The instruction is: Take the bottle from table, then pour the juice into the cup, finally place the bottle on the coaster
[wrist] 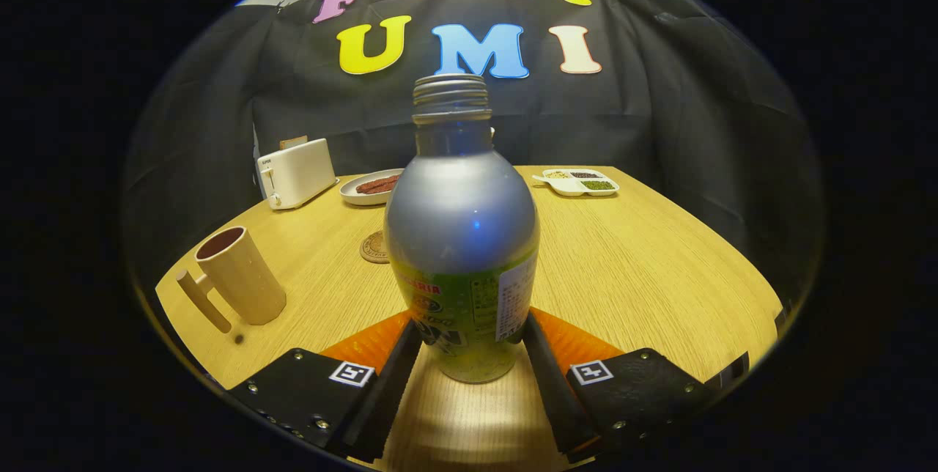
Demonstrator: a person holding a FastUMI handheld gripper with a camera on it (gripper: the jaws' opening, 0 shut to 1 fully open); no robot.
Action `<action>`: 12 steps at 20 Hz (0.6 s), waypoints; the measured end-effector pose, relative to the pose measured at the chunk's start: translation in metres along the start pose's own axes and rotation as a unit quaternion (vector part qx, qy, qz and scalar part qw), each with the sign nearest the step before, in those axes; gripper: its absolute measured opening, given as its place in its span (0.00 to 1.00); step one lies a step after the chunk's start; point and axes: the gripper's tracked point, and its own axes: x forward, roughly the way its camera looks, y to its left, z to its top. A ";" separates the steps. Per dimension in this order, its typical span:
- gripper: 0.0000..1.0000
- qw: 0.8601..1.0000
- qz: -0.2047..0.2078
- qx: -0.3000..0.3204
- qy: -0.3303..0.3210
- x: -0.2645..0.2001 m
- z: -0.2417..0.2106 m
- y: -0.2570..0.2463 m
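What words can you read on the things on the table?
Silver bottle with green label, pressed between the gripper's fingers: print too curved and small to read.
White toaster: tiny mark, blurred.
Round brown coaster: rim print, blurred.

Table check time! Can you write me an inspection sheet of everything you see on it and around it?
Surface: round wooden table, light grain.
Job's things: bottle upright with no cap, standing between the fingers; cup with a handle, upright, off to the left; coaster behind the bottle, nothing on it.
Clutter: toaster, plate with brown food, divided dish with small heaps, all along the far edge.
Grippers: gripper with both fingers against the bottle's lower sides, bottle base on the table.
Cables: nothing seen.
Surroundings: black cloth wall behind the table.
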 end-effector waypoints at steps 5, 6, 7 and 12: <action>0.78 0.999 -0.030 -0.018 0.003 0.002 0.003 -0.013; 0.75 0.999 -0.029 -0.021 0.006 0.004 0.003 -0.013; 0.75 0.999 -0.027 -0.023 0.009 0.004 0.004 -0.012; 0.75 0.997 -0.033 -0.064 -0.007 0.004 0.024 -0.009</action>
